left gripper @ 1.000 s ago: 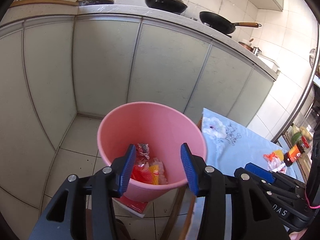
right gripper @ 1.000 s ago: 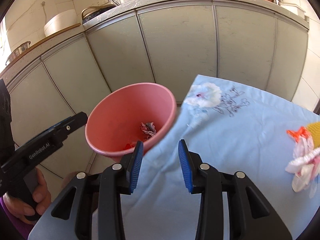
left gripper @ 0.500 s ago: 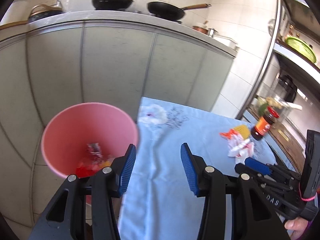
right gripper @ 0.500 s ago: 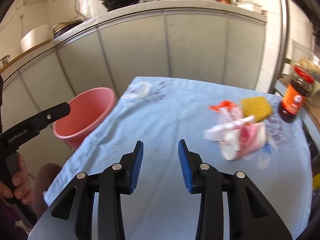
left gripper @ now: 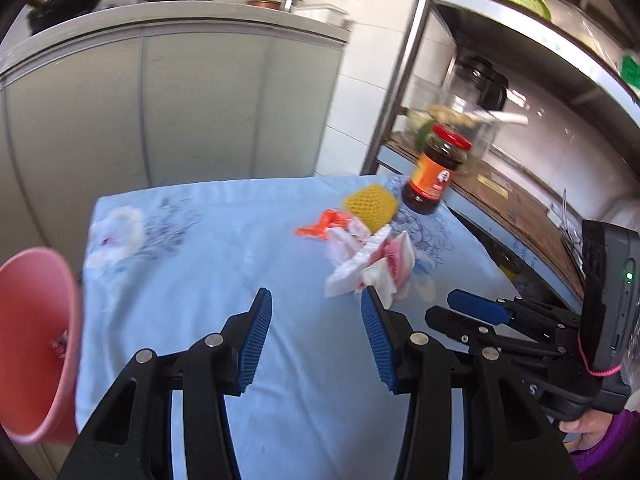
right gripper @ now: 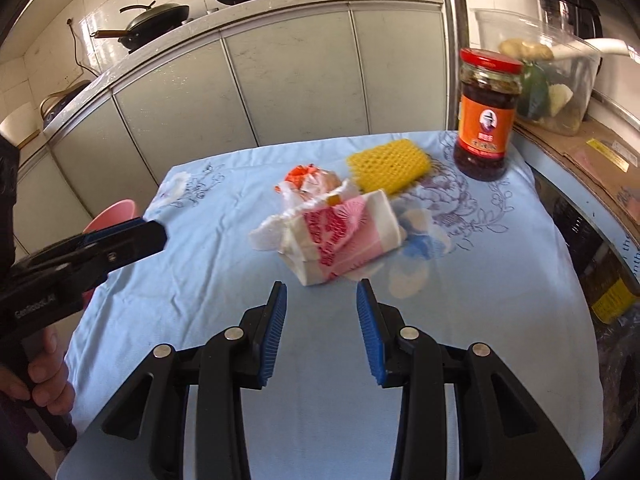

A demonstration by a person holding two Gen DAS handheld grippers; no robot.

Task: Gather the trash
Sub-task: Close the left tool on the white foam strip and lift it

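Both tongs, left (left gripper: 316,336) and right (right gripper: 321,330), gape empty; crumpled wrapper pile (right gripper: 336,236) on desk (right gripper: 280,360) just ahead of right, likely light, soft, slippery—pinch a raised fold.

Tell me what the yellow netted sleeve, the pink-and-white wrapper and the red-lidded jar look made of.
Yellow netted sleeve: probably soft foam mesh, matte, with open diamond cells. Pink-and-white wrapper: thin printed plastic or paper, crumpled and creased; which one is unclear. Red-lidded jar: likely clear glass, glossy, dark contents showing through, with an orange paper-like label.
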